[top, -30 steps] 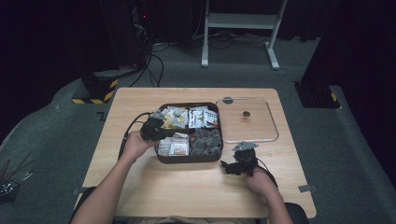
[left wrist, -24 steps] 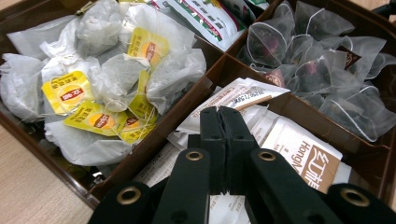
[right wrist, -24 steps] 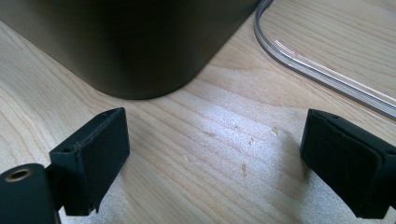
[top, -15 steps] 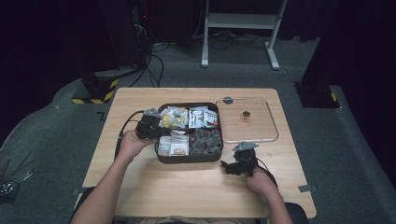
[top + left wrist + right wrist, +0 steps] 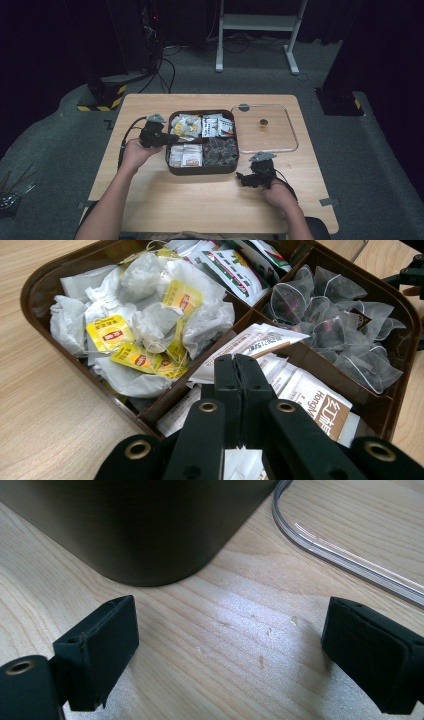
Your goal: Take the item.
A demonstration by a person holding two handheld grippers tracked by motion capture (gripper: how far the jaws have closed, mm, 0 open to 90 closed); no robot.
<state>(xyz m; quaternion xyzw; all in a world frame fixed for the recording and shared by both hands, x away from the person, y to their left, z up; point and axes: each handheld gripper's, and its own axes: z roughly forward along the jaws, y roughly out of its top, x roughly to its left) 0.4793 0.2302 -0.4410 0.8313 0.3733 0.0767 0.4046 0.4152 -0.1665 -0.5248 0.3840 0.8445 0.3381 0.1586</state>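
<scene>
1. The left gripper (image 5: pixel 240 365) has its jaws pressed together above the near-left compartment of the brown box (image 5: pixel 172 165). A bit of white paper shows low down between the jaws, but whether it is pinched there cannot be told.
2. In the high view the left gripper (image 5: pixel 170 139) lies level at the box's left rim, held by the person's left hand (image 5: pixel 134 152), its tip reaching in over the rim.
3. Just beyond its tip in the left gripper view lie flat white sachets (image 5: pixel 300 390) – some with brown print – stacked in that compartment.
4. The compartment to the left in that view holds crumpled paper tea bags with yellow tags (image 5: pixel 145 330); the one to the right holds clear pyramid bags (image 5: pixel 335 325); the farthest holds printed packets (image 5: pixel 235 270).
5. The right gripper (image 5: pixel 230 655) has its jaws wide apart with nothing between them, just bare wooden table (image 5: pixel 210 630).
6. In the high view the right gripper (image 5: pixel 250 177) sits near the box's near-right corner – close to it but apart.
7. The clear lid (image 5: pixel 265 129) lies flat on the table, just beside the box's right side.
</scene>
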